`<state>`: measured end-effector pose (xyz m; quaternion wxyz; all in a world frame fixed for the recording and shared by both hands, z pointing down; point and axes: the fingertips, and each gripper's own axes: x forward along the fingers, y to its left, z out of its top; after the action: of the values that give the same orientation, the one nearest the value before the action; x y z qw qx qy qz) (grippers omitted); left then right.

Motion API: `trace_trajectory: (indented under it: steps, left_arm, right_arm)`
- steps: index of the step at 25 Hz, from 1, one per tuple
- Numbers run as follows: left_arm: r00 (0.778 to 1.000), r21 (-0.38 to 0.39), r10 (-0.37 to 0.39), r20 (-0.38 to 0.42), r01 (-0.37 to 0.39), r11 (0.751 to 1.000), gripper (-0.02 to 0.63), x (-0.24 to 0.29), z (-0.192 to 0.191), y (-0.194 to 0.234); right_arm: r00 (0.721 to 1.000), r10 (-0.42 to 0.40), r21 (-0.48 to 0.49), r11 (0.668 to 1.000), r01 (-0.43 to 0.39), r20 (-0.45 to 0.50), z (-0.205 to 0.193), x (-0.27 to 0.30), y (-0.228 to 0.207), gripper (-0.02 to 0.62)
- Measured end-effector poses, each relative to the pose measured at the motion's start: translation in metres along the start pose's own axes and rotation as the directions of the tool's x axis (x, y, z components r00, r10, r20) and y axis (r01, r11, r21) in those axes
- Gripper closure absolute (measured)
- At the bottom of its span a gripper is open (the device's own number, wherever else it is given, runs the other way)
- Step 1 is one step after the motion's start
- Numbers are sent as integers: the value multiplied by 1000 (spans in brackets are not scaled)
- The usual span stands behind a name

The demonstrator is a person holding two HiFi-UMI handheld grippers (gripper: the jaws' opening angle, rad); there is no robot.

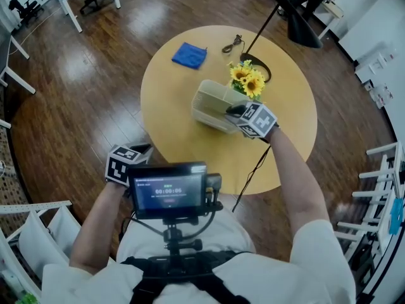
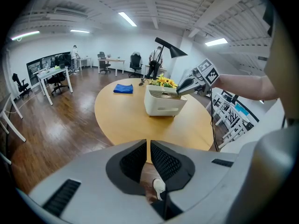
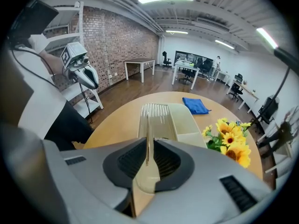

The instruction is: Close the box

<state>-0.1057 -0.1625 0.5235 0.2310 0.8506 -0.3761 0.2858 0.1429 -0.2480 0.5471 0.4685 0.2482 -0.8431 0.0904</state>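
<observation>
A cream plastic box (image 1: 212,106) stands near the middle of the round wooden table (image 1: 183,144). Its ribbed, see-through lid (image 3: 153,118) is raised off the open body (image 3: 189,120). My right gripper (image 1: 237,111) is shut on the lid's edge, which runs up between the jaws (image 3: 148,157). In the left gripper view the same box (image 2: 162,105) is seen with the right gripper (image 2: 183,85) at its top right. My left gripper (image 1: 142,151) hangs off the table's near edge, close to the body. Its jaws (image 2: 148,146) are shut on nothing.
Sunflowers (image 1: 248,81) stand right behind the box. A blue cloth (image 1: 189,54) and a coiled cable (image 1: 233,44) lie at the table's far side. A black lamp (image 1: 297,24) leans over the far right. A cord (image 1: 253,170) crosses the near edge. White racks (image 1: 380,170) stand at right.
</observation>
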Motion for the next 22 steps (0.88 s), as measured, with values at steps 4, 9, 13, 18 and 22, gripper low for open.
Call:
trace_trajectory:
  steps: [4,9,13,18,22]
  left_arm:
    - [1000,11,-16,-2,16,1000,578,-7,-1,0]
    - [998,44,-57,-6,57,997,578,-11,-6,2]
    - [996,65,-89,-20,90,994,578,-22,-20,8]
    - [992,103,-123,-31,125,987,578,-27,-25,12]
    - [989,113,-144,-37,147,983,578,-40,-42,21]
  right_arm:
    - [998,-48,38,998,47,33,3,-17,6,502]
    - [977,-179,184,970,156,115,-2,-43,19,502]
    - [930,-334,392,885,253,155,-21,-68,47,502]
    - [834,-537,680,661,318,131,-77,-102,91,502]
    - [794,-607,796,499,343,38,-120,-111,162,502]
